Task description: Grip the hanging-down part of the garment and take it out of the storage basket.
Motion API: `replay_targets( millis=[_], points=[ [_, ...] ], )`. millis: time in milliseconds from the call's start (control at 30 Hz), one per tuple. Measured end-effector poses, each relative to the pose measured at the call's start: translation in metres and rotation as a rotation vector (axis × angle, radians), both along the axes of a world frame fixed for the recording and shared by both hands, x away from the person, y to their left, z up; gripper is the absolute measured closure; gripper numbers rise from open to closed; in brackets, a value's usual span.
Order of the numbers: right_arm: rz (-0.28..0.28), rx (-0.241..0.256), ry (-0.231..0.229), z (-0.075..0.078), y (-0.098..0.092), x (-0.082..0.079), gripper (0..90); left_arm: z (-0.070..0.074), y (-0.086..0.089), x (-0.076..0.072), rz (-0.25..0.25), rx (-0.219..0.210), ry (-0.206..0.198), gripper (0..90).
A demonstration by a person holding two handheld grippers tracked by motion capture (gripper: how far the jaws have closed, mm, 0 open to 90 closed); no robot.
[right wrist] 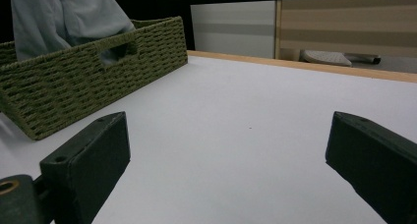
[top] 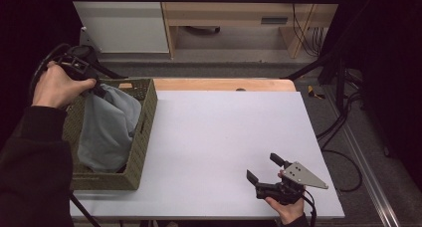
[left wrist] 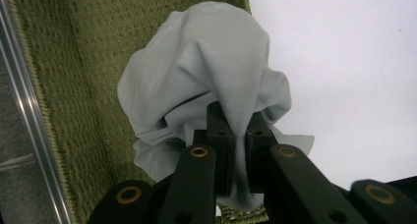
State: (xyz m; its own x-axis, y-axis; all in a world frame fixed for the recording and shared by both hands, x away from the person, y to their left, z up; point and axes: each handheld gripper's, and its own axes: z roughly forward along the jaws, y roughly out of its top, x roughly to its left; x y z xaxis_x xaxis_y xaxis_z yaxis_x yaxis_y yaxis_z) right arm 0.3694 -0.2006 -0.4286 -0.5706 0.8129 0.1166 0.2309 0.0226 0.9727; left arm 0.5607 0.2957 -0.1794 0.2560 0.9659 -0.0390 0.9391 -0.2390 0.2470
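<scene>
A pale blue-grey cloth (top: 107, 127) hangs down into a green woven basket (top: 144, 122) at the table's left side. My left gripper (top: 97, 90) is shut on the cloth's top end and holds it up above the basket. In the left gripper view the cloth (left wrist: 206, 71) is pinched between the black jaws of that gripper (left wrist: 238, 135), and the basket's floor (left wrist: 74, 86) lies beneath. My right gripper (top: 266, 167) rests near the table's front right edge, open, with nothing between its jaws. In the right gripper view the basket (right wrist: 93, 71) and cloth (right wrist: 64, 17) appear at the far left.
The white table top (top: 224, 132) stretches between basket and right gripper. A wooden strip (top: 224, 84) runs along its far edge. Cabinets (top: 124, 23) and cables (top: 343, 122) lie beyond and to the right of the table.
</scene>
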Motion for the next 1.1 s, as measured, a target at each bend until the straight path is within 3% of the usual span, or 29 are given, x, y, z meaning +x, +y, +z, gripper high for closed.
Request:
replay_targets(
  millis=[200,600,867,1100],
  points=[
    [0.014,-0.002,0.002,0.001,0.003,0.001,3.4,0.02,0.002,-0.007,0.002,-0.002,-0.025,84.6],
    [0.071,0.011,-0.011,0.012,0.021,0.009,3.7,0.04,0.004,-0.013,-0.003,-0.012,-0.056,84.6],
    [0.138,0.027,-0.031,0.026,0.049,0.021,3.8,0.046,0.001,-0.015,-0.005,-0.014,-0.065,84.6],
    [0.204,0.039,-0.031,0.036,0.087,0.038,4.0,0.046,0.001,-0.013,-0.011,-0.013,-0.06,84.6]
  ],
)
